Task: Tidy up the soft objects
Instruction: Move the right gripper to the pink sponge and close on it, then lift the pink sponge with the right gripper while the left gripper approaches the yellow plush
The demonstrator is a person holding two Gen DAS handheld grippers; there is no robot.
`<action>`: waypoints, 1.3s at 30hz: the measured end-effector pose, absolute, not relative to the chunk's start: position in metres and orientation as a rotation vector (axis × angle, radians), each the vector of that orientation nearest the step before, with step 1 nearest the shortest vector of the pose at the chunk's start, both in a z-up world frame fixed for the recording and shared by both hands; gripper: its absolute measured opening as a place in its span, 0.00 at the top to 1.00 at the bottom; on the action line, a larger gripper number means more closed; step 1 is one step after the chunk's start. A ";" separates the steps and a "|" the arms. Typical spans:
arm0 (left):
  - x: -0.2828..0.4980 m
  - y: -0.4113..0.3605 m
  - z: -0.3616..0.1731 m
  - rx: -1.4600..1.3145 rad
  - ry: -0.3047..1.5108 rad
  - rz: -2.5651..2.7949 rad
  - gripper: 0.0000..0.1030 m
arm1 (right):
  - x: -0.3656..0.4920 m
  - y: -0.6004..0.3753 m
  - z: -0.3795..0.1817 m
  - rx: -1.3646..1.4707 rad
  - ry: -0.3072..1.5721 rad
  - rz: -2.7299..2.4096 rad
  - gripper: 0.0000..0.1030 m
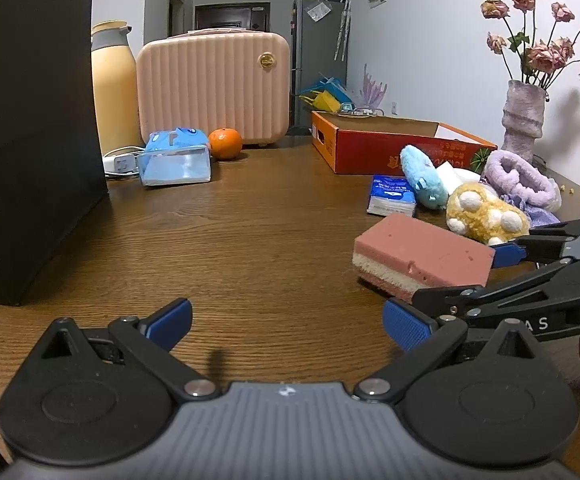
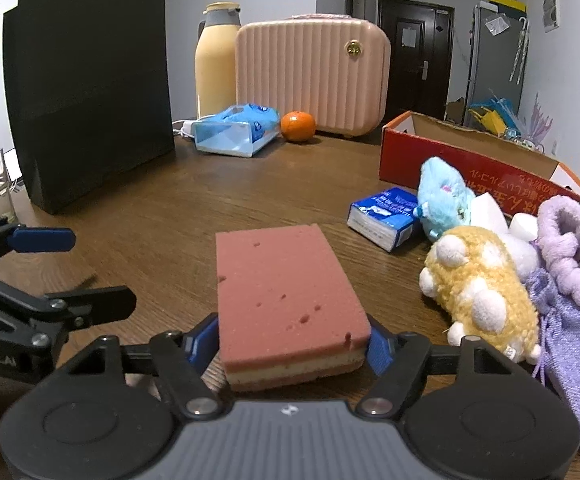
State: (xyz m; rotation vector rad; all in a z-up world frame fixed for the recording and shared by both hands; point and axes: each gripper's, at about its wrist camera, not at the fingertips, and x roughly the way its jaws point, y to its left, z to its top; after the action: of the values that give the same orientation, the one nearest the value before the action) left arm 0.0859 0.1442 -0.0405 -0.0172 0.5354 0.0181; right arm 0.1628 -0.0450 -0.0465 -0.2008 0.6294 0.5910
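A pink sponge (image 2: 282,280) with a cream layer lies on the wooden table (image 2: 170,220). My right gripper (image 2: 292,344) is shut on its near end, a blue pad against each long side. To its right sit a yellow plush (image 2: 482,296), a blue plush (image 2: 444,196), a fuzzy purple item (image 2: 574,248) and a lilac pouch (image 2: 570,352). In the left wrist view the sponge (image 1: 422,252) shows with the right gripper (image 1: 456,276) around it. My left gripper (image 1: 290,324) hovers open over bare wood, left of the sponge, with nothing between its fingers.
An open red cardboard box (image 2: 450,164) stands behind the plush toys, a blue tissue pack (image 2: 386,218) in front of it. A tall black bag (image 2: 90,112) stands far left. At the back are a pink case (image 2: 314,76), a thermos (image 2: 216,60), an orange (image 2: 298,126) and a vase (image 1: 524,120).
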 end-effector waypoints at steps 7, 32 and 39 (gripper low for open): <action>0.087 0.138 -0.034 -0.018 0.530 0.023 0.00 | 0.157 -0.057 -0.039 -0.180 0.595 0.584 0.30; 0.094 0.068 -0.007 0.069 0.491 -0.023 0.00 | 0.142 -0.137 -0.015 -0.092 0.481 0.513 0.30; 0.101 0.046 -0.002 0.092 0.490 -0.039 0.00 | 0.144 -0.164 -0.012 -0.060 0.455 0.480 0.30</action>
State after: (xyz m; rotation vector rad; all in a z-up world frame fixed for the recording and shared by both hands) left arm 0.1006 0.0462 -0.0022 0.0922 0.4902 -0.0393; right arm 0.1438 -0.1640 -0.0121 -0.0597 0.4547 0.4801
